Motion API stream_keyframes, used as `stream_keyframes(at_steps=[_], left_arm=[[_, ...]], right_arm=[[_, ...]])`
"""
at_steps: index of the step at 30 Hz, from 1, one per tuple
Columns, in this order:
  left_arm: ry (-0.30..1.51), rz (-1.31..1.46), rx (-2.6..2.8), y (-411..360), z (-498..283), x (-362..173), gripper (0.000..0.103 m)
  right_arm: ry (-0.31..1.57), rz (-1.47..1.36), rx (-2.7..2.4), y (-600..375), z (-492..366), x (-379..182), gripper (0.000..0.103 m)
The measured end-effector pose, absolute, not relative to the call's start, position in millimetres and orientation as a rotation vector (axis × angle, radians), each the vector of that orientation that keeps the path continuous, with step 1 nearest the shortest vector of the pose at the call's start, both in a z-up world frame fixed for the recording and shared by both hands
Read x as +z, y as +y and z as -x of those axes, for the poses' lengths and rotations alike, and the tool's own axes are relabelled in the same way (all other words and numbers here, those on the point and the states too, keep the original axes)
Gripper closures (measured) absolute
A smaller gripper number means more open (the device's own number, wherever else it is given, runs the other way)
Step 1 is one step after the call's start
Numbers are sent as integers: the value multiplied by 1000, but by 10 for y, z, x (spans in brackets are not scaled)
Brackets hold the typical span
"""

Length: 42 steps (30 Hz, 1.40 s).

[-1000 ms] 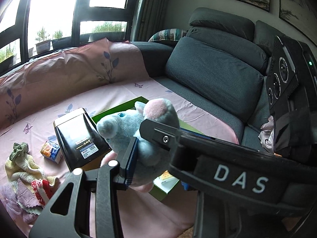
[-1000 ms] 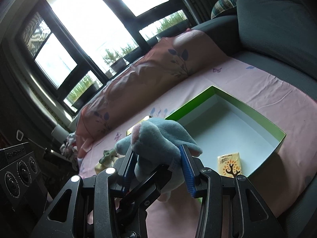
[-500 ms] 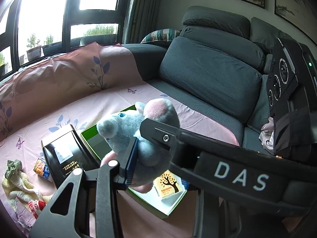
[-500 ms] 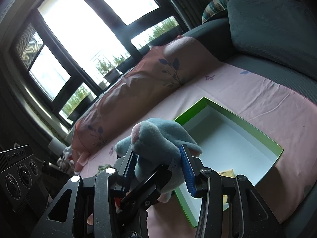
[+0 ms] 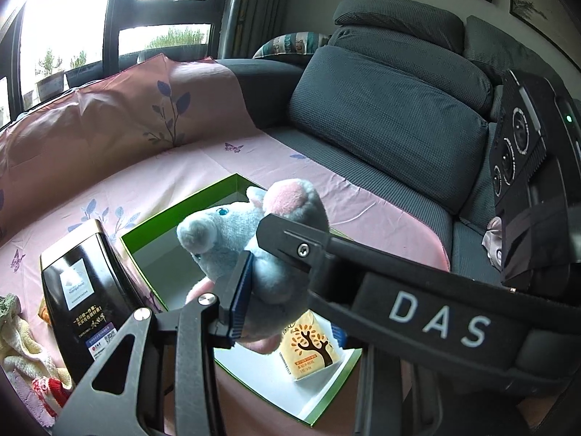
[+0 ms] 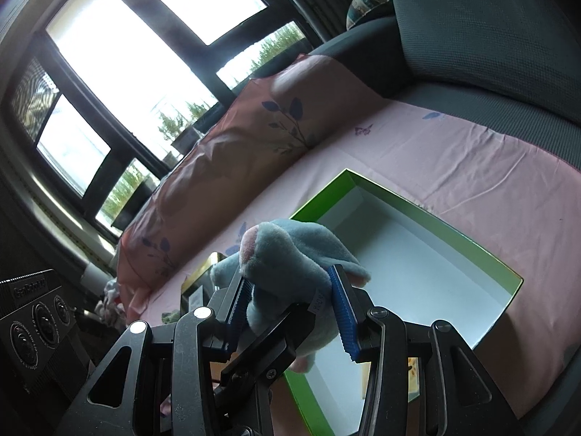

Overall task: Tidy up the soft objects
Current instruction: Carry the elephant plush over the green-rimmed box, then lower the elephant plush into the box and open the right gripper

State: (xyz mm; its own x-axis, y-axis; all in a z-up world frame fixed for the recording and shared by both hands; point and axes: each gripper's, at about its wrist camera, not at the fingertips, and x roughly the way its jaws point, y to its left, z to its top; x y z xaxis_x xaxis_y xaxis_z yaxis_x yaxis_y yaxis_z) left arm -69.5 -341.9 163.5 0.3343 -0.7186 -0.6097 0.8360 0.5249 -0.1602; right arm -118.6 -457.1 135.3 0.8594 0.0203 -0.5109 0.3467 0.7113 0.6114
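Note:
A grey plush mouse [image 5: 254, 239] with pink ears is held in the air over a green box [image 5: 145, 229] with a white inside. My left gripper [image 5: 276, 279] and my right gripper [image 6: 290, 301] are both shut on the plush mouse [image 6: 290, 254], crossing each other. The green box [image 6: 454, 239] lies on the pink sheet. A yellow tissue pack [image 5: 308, 348] lies in the box's near corner. A knitted cloth pile [image 5: 21, 341] lies at the far left.
A black tin box [image 5: 83, 298] stands left of the green box. A small snack packet [image 5: 43, 312] lies behind it. The grey sofa back [image 5: 381, 116] rises on the right. Windows and a draped pink sheet [image 5: 109, 116] are behind.
Both grippers have carried the plush mouse toward and over the green box; the box and tissue pack now sit closer beneath it. The grip has not changed.

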Motion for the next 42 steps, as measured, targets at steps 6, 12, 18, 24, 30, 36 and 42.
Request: stream_keyframes(at_steps=[6, 12, 18, 24, 30, 36, 42], left_arm=[[723, -214, -1028, -3553, 679, 1493, 69], [757, -228, -1032, -3644, 660, 1382, 68], [799, -228, -1034, -3715, 634, 1266, 68], [811, -248, -1027, -3769, 641, 1223, 68], [826, -248, -1028, -3794, 624, 1176, 68], [826, -233, -1033, -3802, 628, 1154, 66], [820, -242, -1031, -3797, 655, 1139, 62]], right_arm=[[531, -800, -207, -4678, 1204, 1201, 56], [555, -830, -219, -4747, 1192, 1089, 56], [588, -851, -241, -4789, 1177, 979, 56], [607, -857, -254, -4817, 1164, 922, 56], [620, -867, -264, -4847, 1182, 879, 55], [611, -872, -285, -4873, 1227, 869, 55], [616, -901, -285, -4907, 1236, 819, 55]])
